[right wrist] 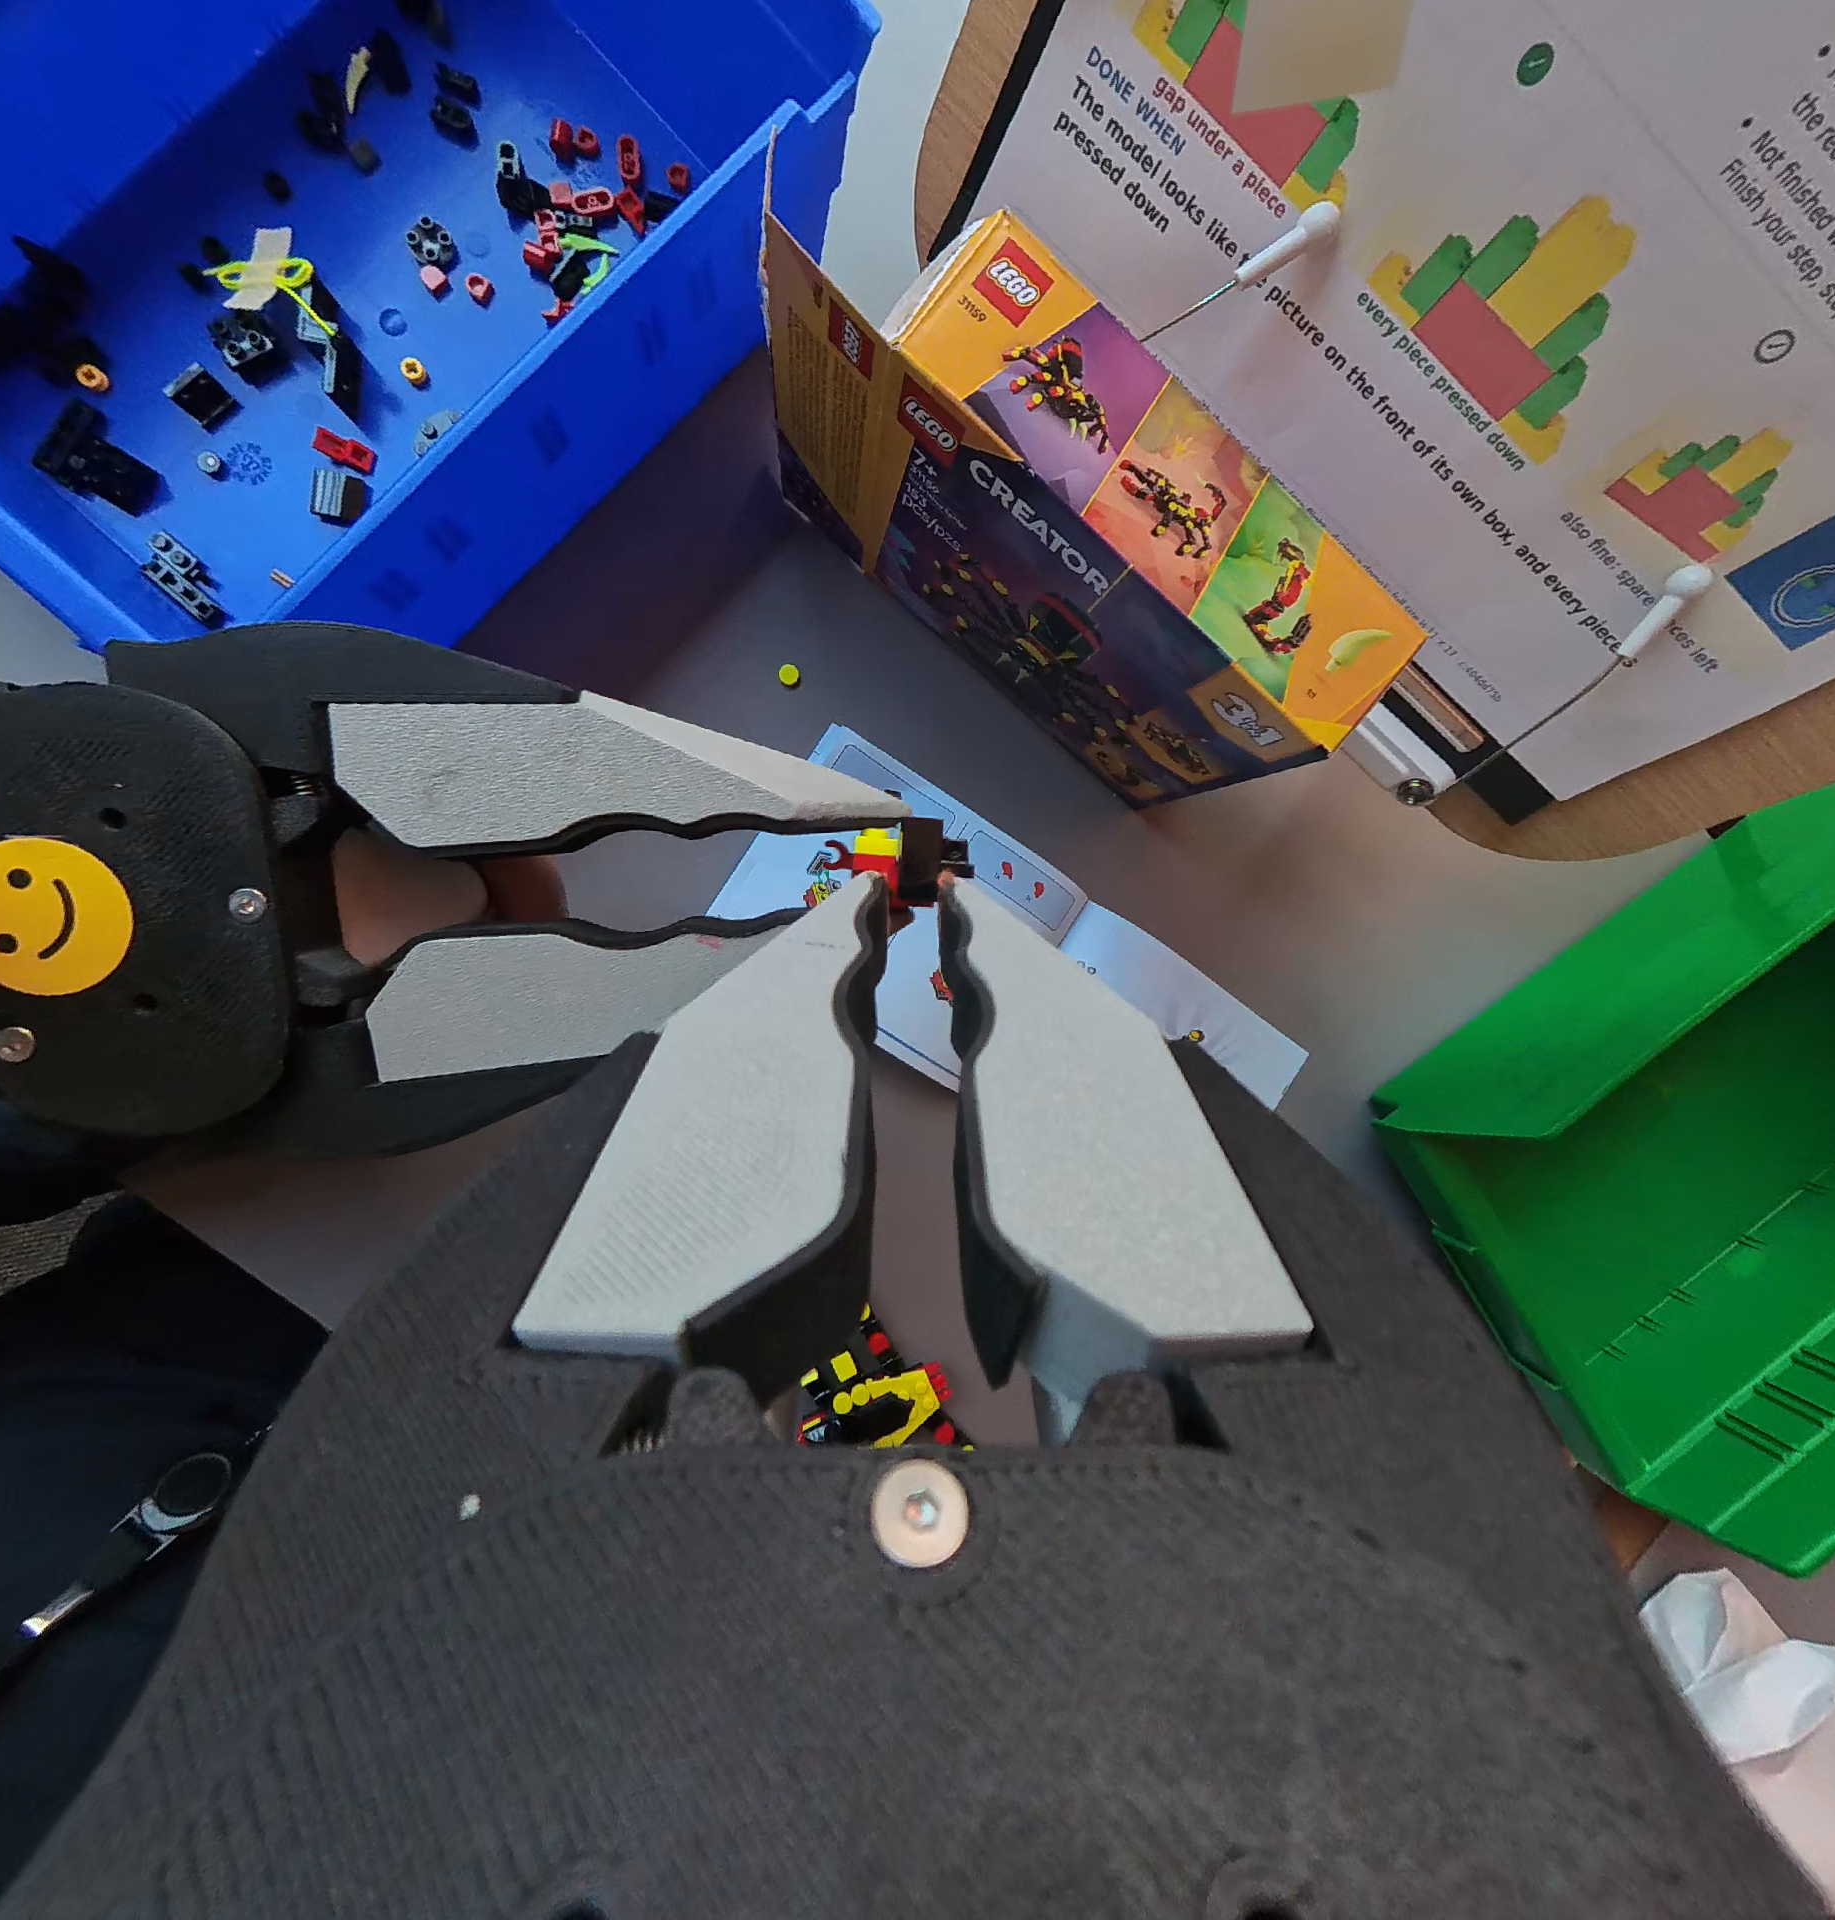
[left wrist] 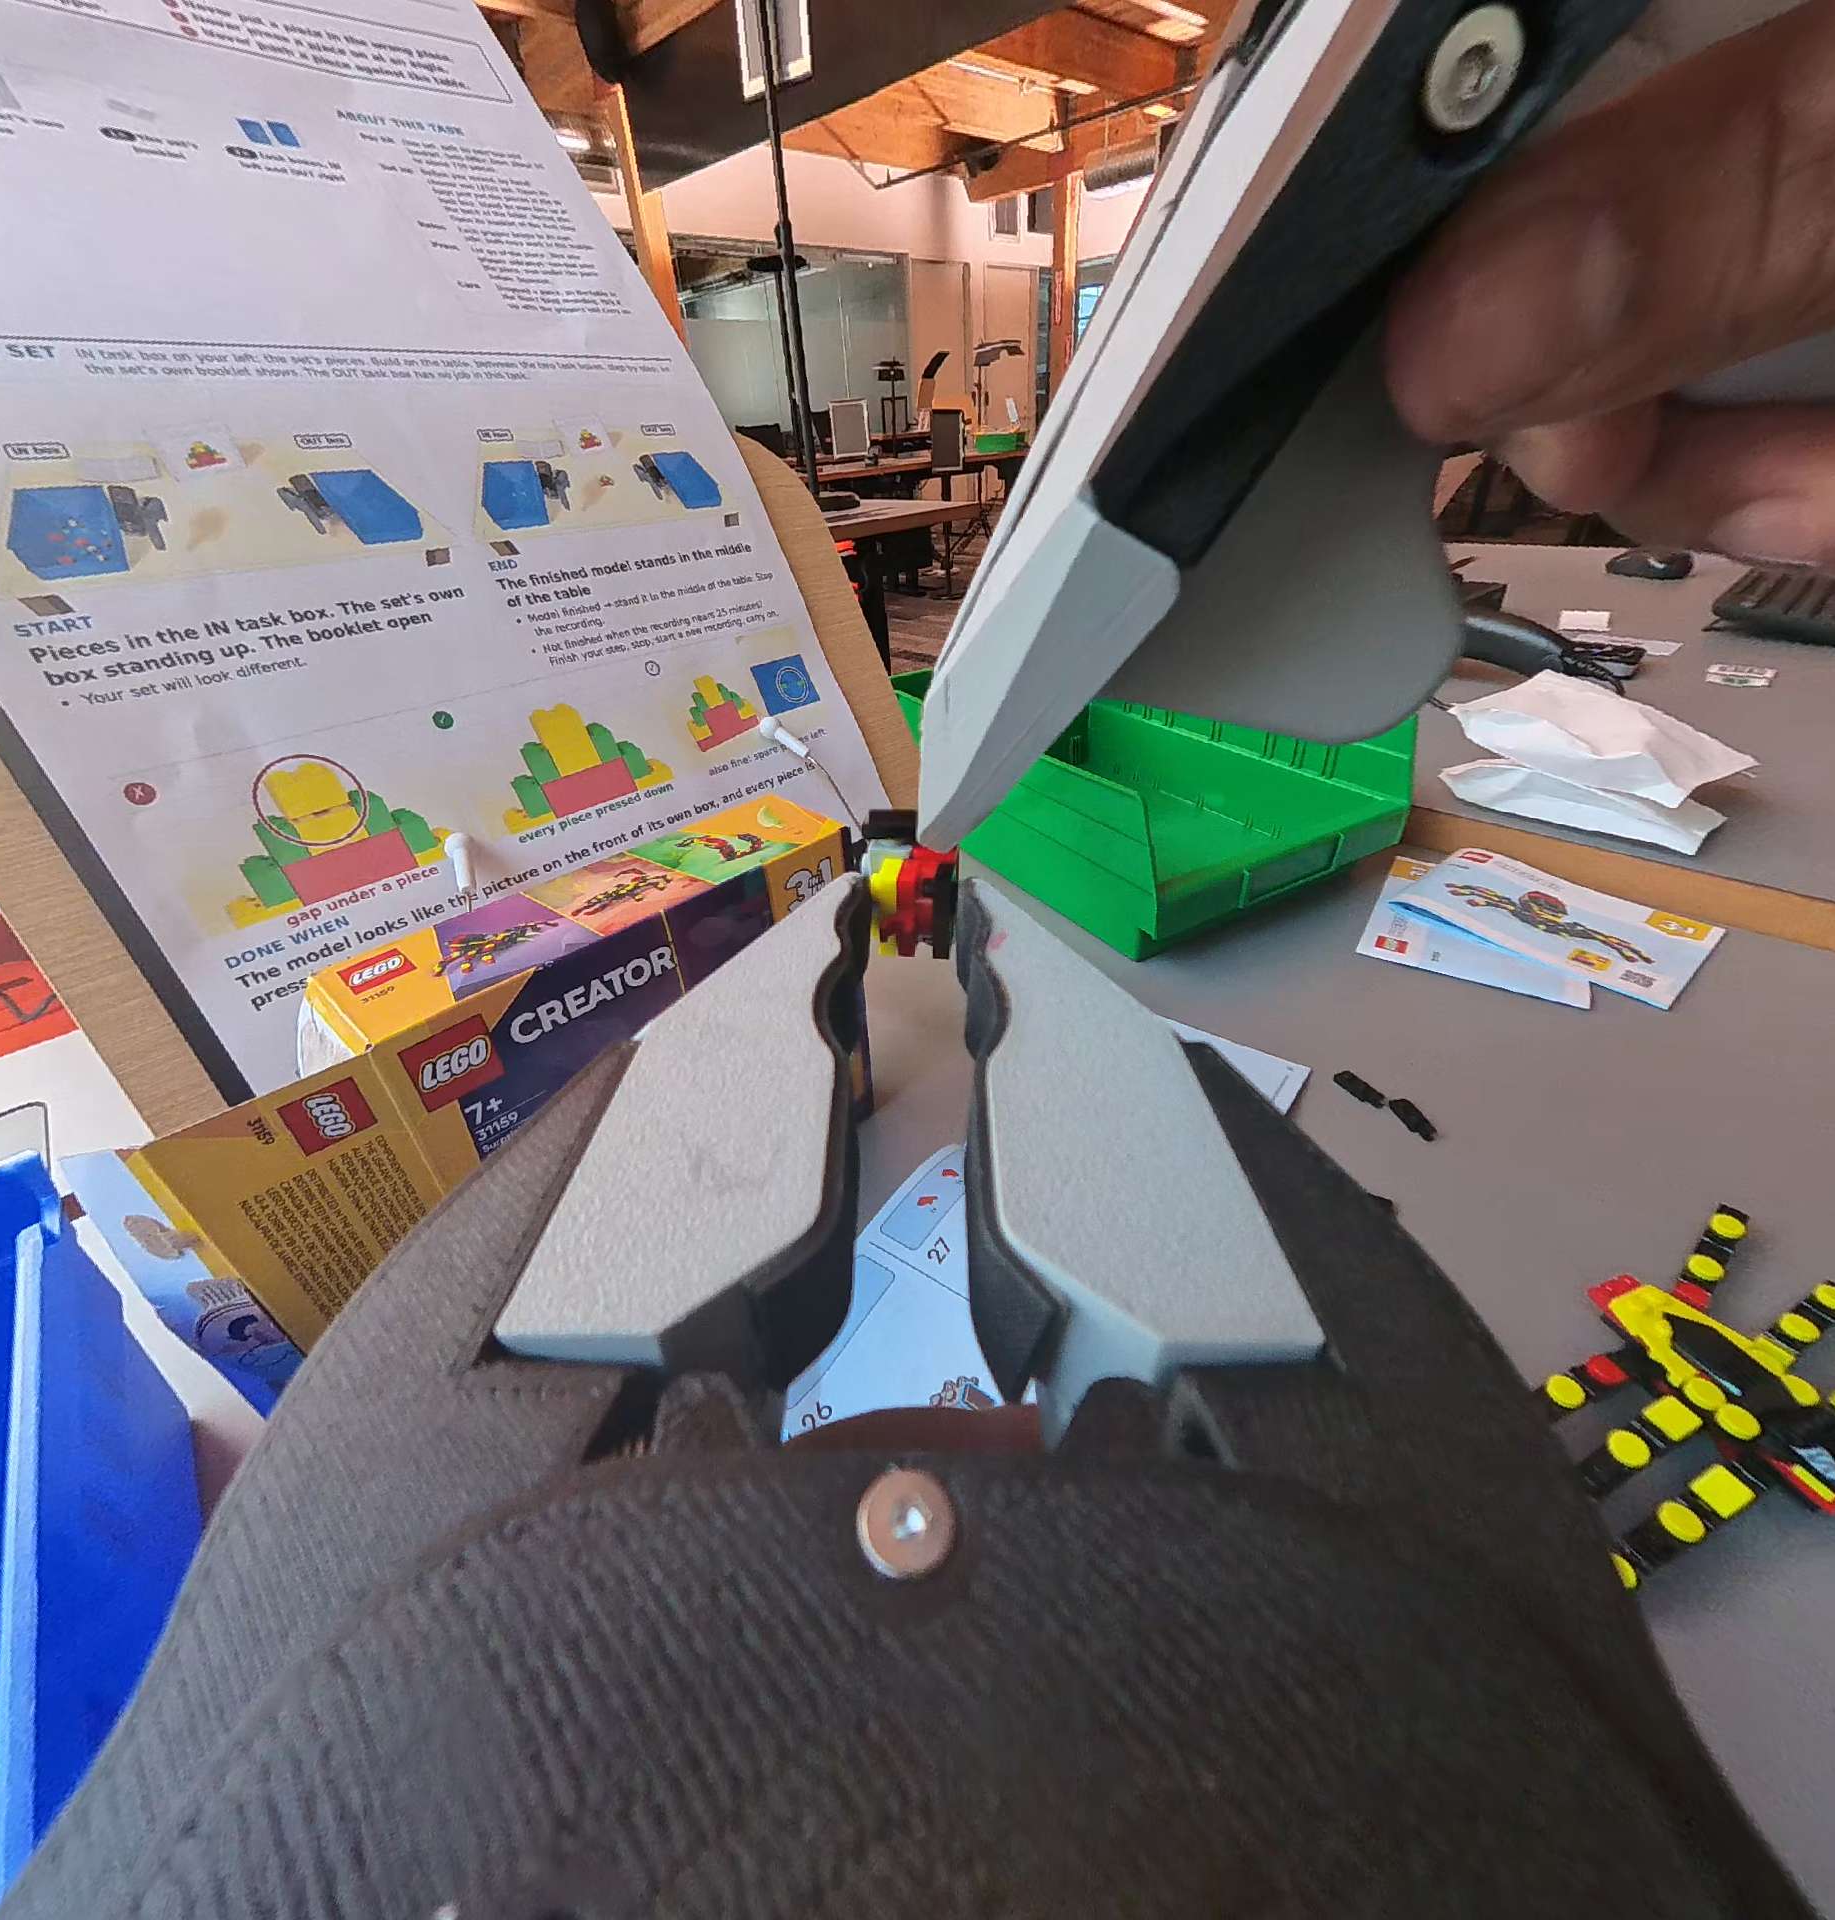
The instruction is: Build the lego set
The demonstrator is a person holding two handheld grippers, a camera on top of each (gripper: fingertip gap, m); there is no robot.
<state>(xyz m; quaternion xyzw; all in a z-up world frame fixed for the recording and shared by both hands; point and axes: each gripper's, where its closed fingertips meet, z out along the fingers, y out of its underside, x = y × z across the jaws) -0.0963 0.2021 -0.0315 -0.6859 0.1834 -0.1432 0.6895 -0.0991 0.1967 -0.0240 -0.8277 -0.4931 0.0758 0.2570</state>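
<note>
A small red, yellow and black lego sub-assembly [left wrist: 908, 896] hangs in the air between both grippers; it also shows in the right wrist view [right wrist: 885, 854]. My left gripper [left wrist: 913, 906] is shut on its sides and enters the right wrist view from the left [right wrist: 859, 860]. My right gripper [right wrist: 909, 885] is nearly closed, with a red part of the sub-assembly between its tips. In the left wrist view it comes down from the upper right [left wrist: 932, 836] and touches the sub-assembly's top. A black and yellow spider model [left wrist: 1713, 1392] lies on the table.
A blue bin [right wrist: 622, 416] with several loose pieces stands at the left. The lego box [right wrist: 1100, 540] and an instruction sheet [right wrist: 1515, 312] stand behind. An open booklet [right wrist: 1100, 966] lies below the grippers. A green bin [right wrist: 1671, 1195] is at the right. Two black pieces [left wrist: 1386, 1103] lie loose. Less than 4 cm separates the two grippers' tips.
</note>
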